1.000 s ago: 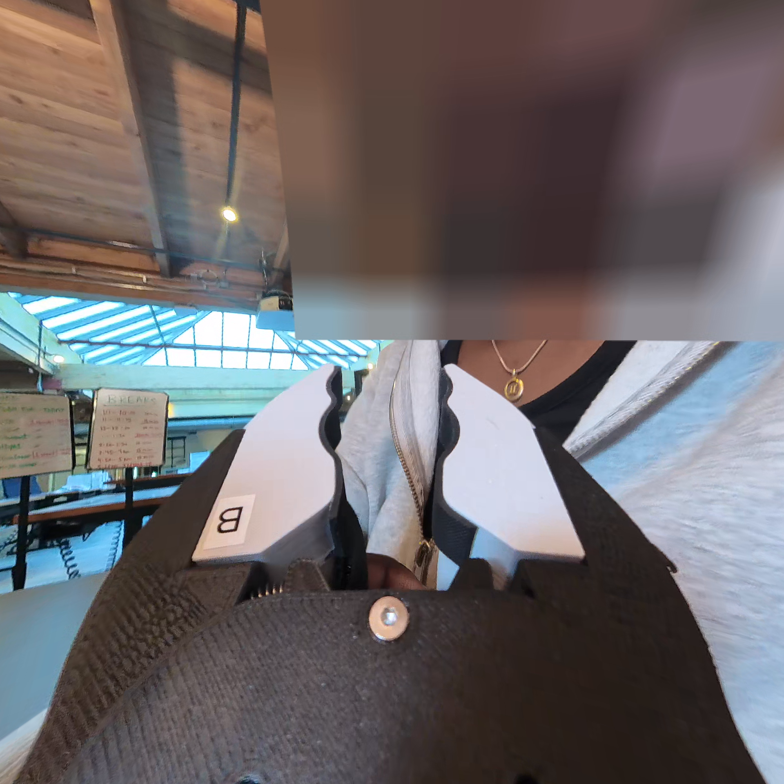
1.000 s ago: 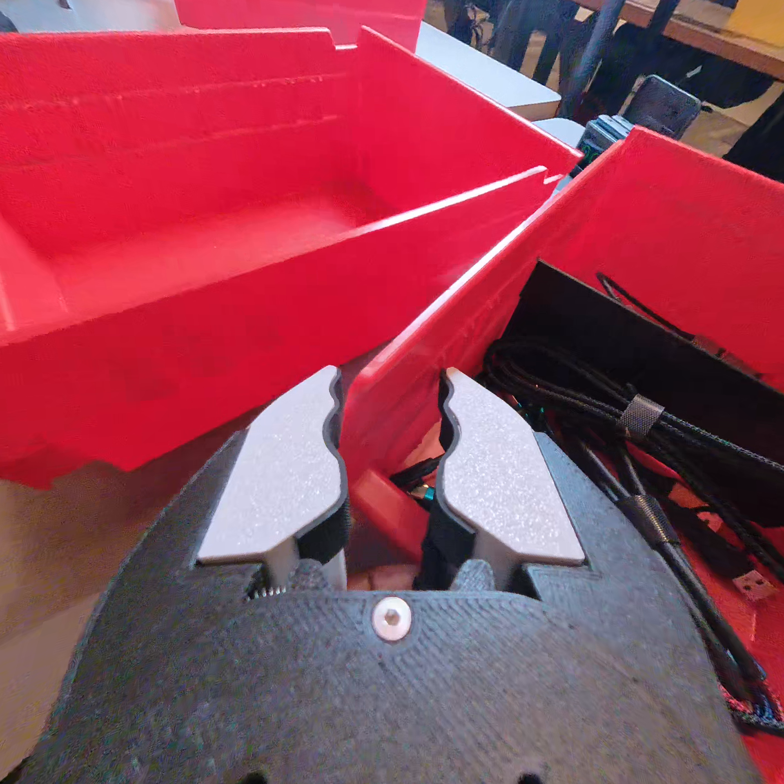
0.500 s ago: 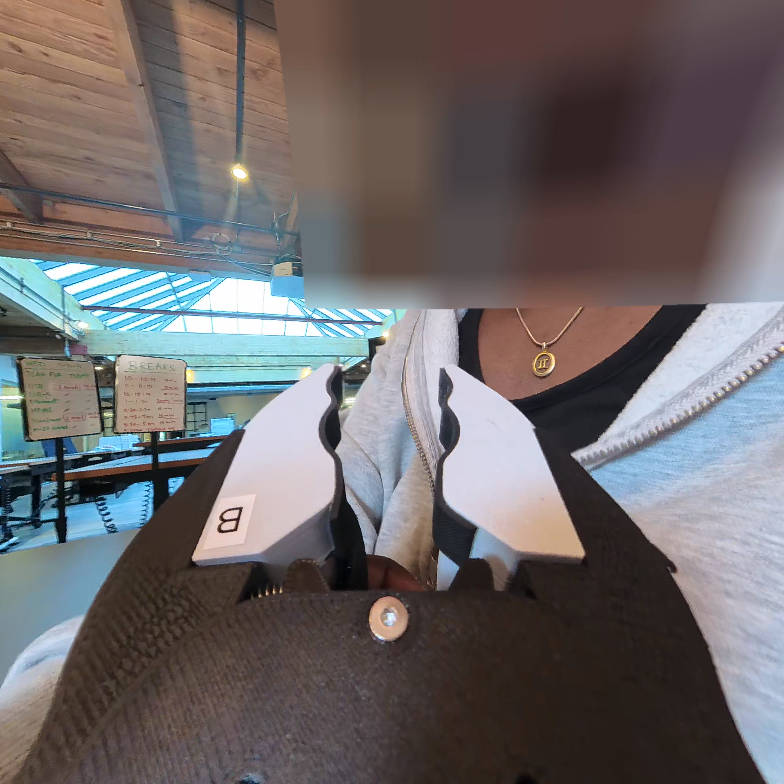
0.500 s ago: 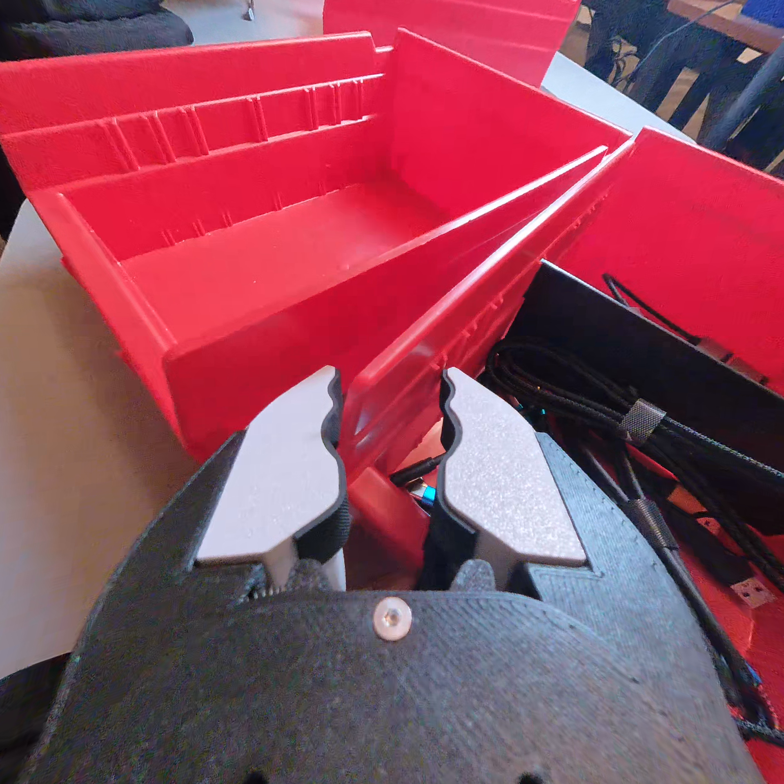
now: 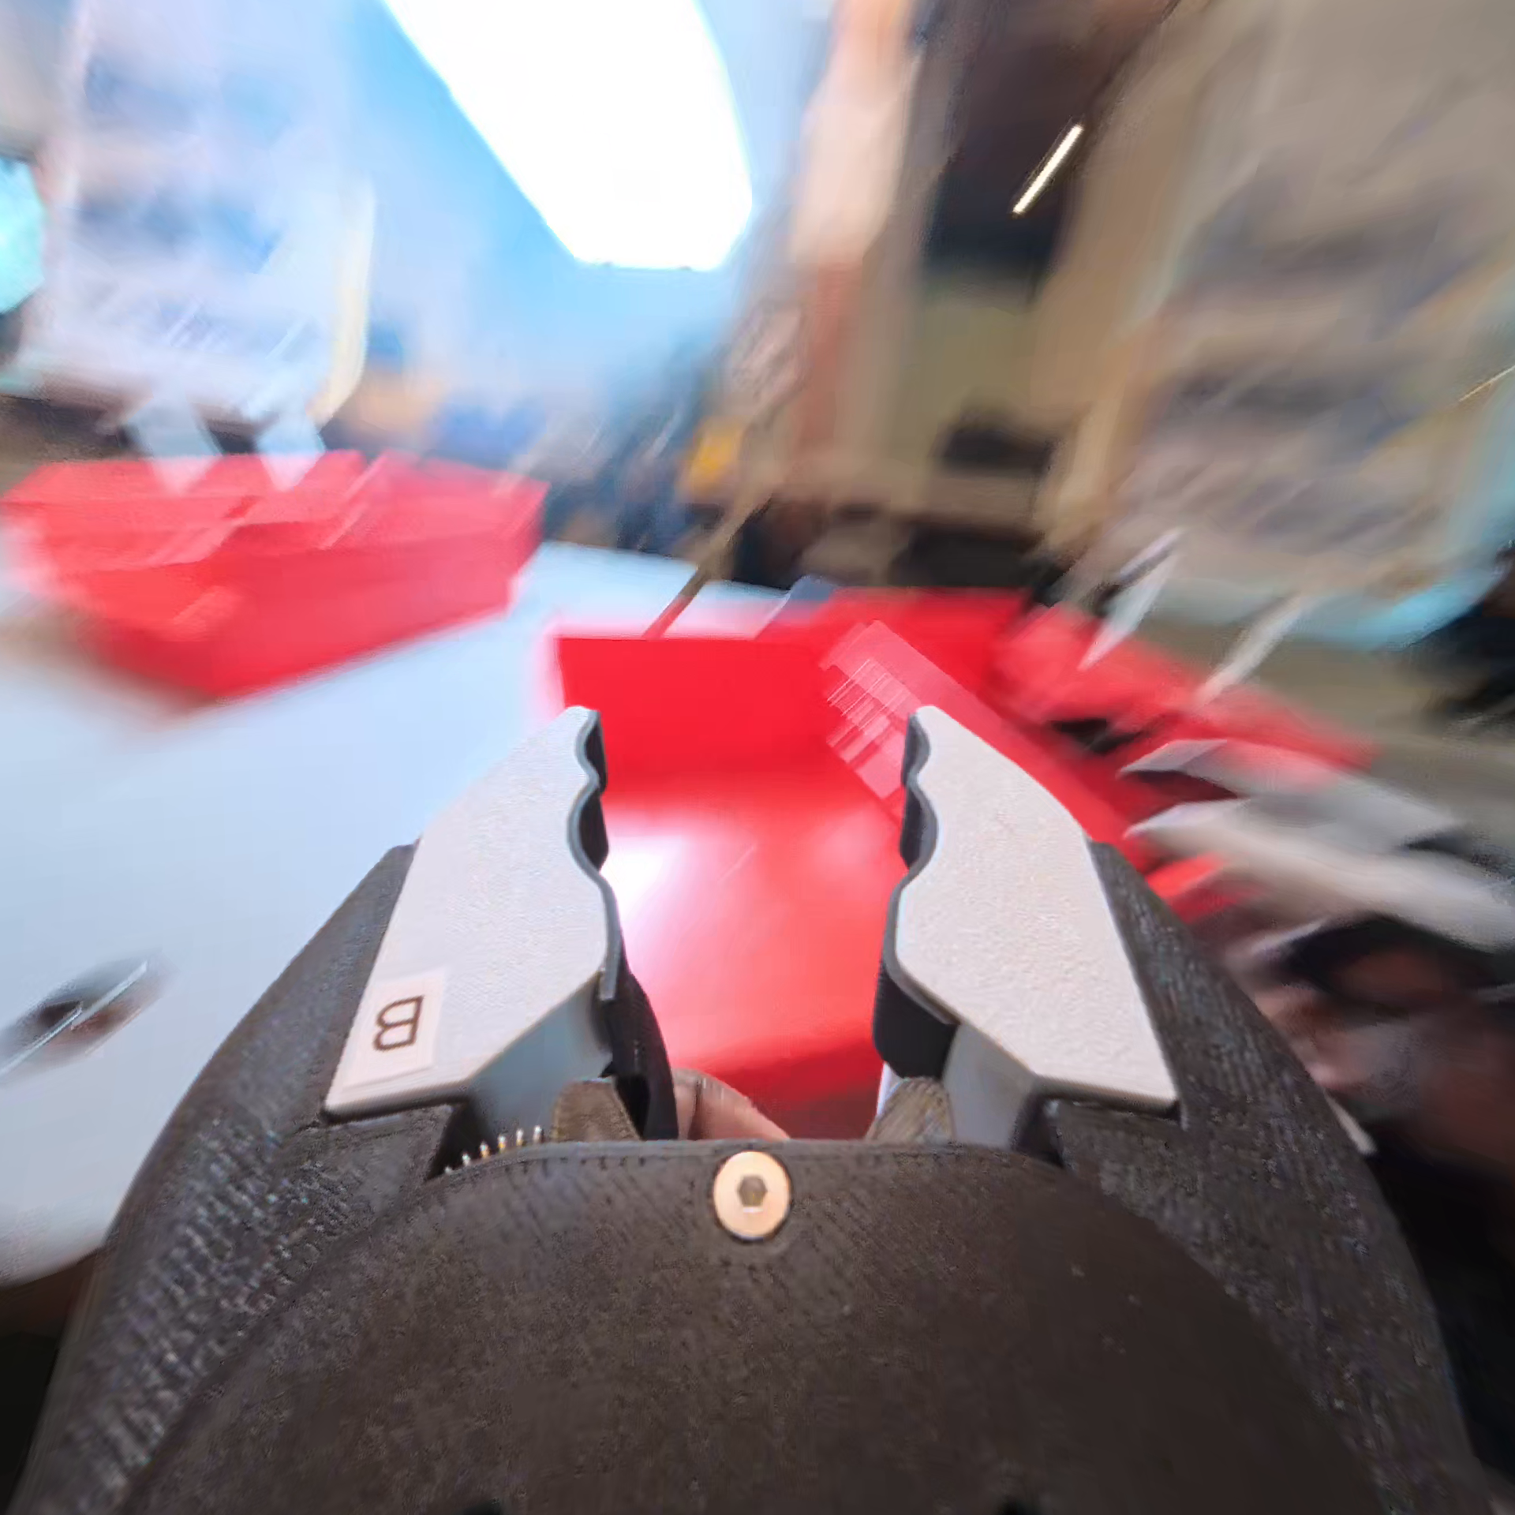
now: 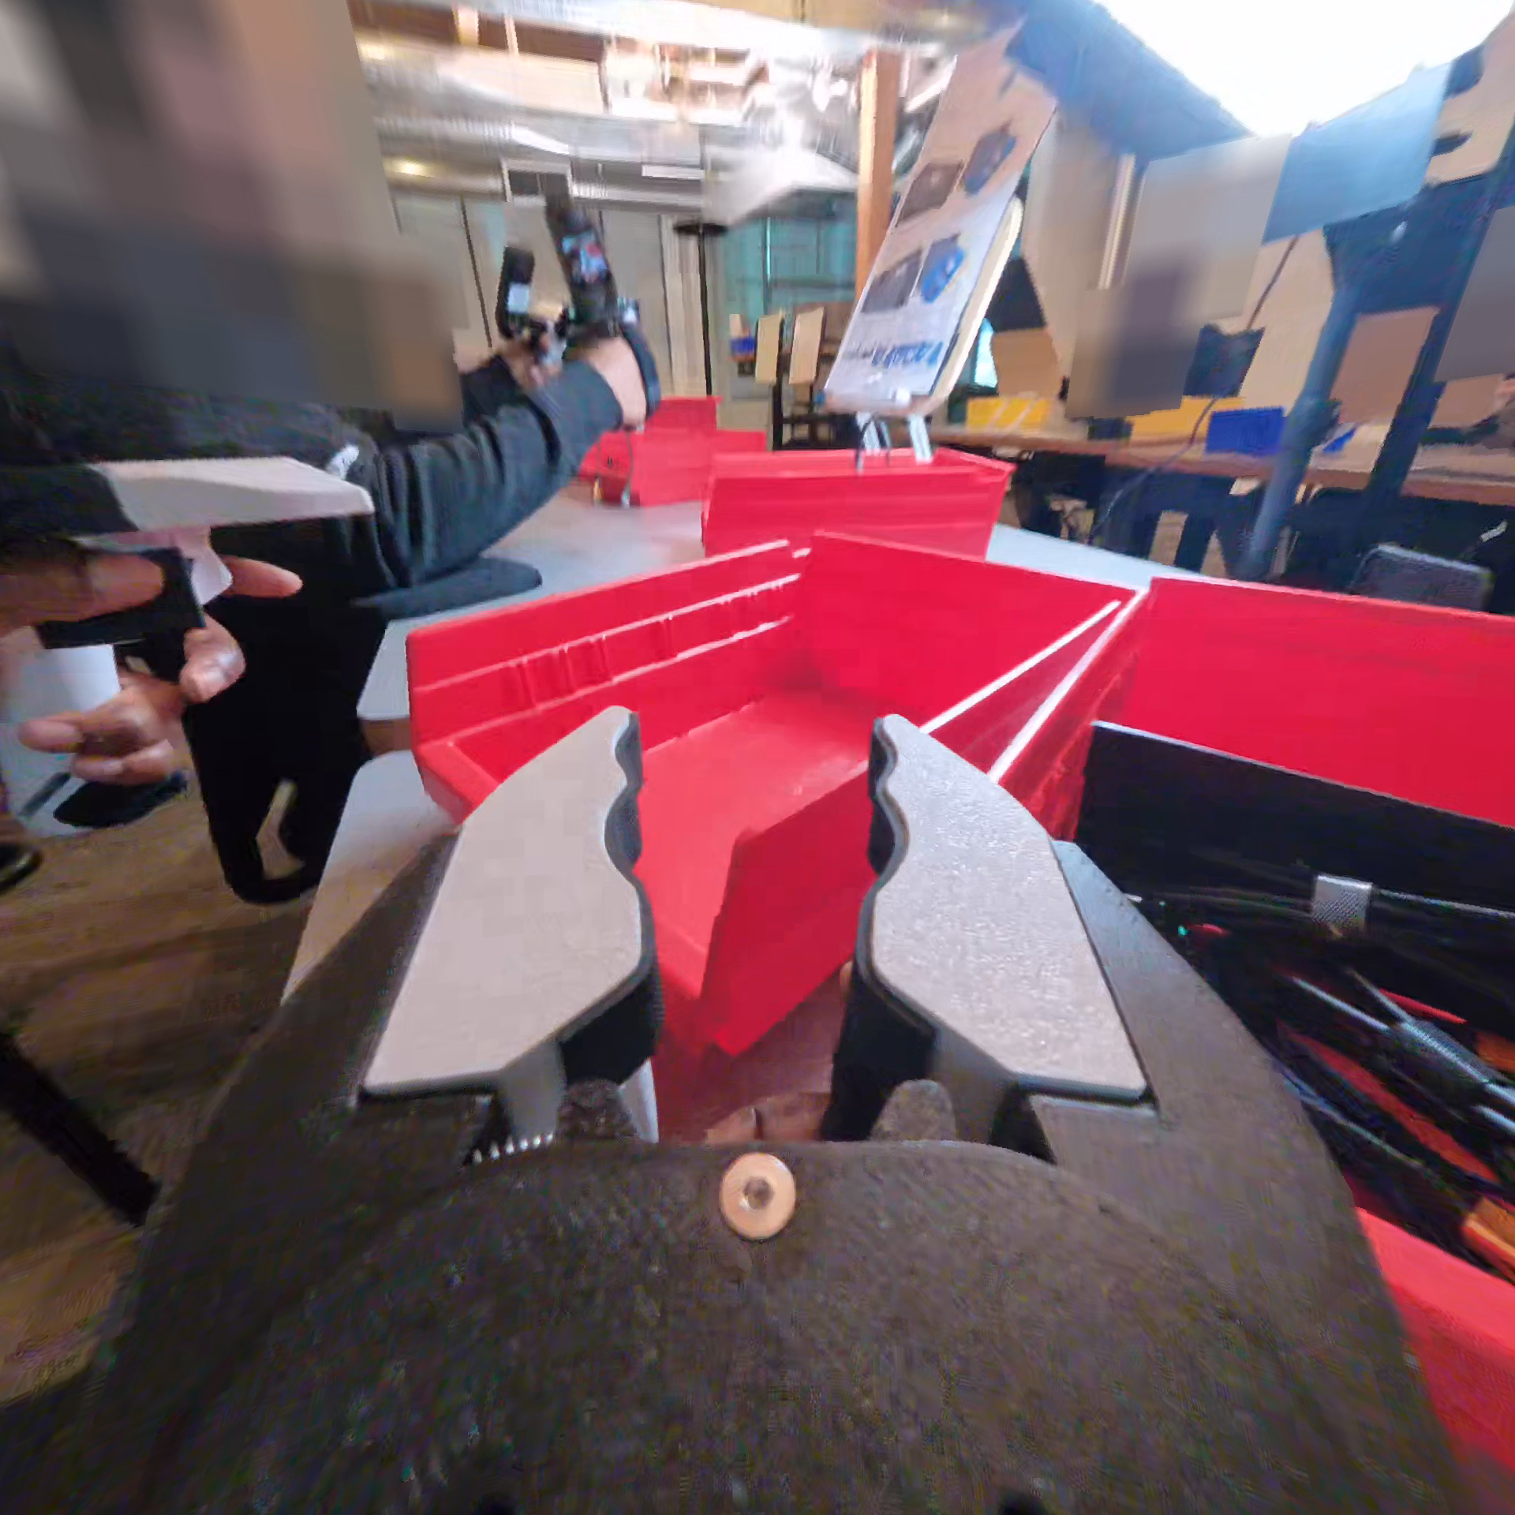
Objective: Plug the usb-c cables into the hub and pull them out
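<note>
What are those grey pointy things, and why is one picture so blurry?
They are tongs that a person squeezes by hand, one in each hand, each with a small camera looking along it. The left tongs were moving fast, so that picture smeared. The right tongs give the sharp picture. Both are open and hold nothing. On the pale grey table sits an empty red plastic bin. Beside it, another red plastic bin holds bundled black braided cables.
</note>
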`<state>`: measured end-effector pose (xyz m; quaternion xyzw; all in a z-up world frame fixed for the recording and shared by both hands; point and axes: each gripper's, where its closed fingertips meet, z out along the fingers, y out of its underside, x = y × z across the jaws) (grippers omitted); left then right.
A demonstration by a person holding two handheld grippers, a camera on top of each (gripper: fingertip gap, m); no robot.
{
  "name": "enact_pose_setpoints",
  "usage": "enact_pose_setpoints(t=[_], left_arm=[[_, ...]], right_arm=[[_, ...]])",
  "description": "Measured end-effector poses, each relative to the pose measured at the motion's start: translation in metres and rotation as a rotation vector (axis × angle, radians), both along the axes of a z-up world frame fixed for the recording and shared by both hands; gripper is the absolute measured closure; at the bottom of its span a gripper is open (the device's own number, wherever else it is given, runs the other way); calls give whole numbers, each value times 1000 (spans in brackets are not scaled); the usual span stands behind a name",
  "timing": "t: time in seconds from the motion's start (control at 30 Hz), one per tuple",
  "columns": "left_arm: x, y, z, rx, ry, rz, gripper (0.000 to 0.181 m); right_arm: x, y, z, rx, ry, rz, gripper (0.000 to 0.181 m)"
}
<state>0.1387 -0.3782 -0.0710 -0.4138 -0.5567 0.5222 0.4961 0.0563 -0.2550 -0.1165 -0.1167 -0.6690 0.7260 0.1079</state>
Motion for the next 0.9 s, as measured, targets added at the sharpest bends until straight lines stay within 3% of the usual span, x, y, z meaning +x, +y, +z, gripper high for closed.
enact_pose_setpoints(t=[0.07,0.13,0.3,0.33,0.4,0.47,0.57,0.67,0.8,0.9], left_arm=[[2,-27,-46,-3,-190,82,107],[-2,-41,-78,-1,-282,115,107],[-26,-47,-112,-7,-337,125,109],[-29,-49,-116,-35,-344,141,115],[-32,-50,-120,-105,-340,176,145],[-28,-53,-110,-176,-306,243,177],[-22,-40,-86,-284,-243,274,177],[-6,-26,-38,-417,-145,352,177],[23,4,33,-531,98,453,177],[35,41,74,-524,327,402,173]], right_arm=[[2,-6,-16,84,-33,-3,136],[3,-8,-24,129,-35,-15,137],[-2,-11,-50,323,-23,-90,141],[-3,-11,-55,358,-25,-101,142],[-7,-12,-65,429,-51,-112,151],[-12,-10,-68,457,-66,-140,156],[-18,-1,-56,426,7,-195,163],[-15,2,-36,342,58,-181,164],[-8,18,28,173,217,-217,166],[-7,51,83,104,377,-280,167]])
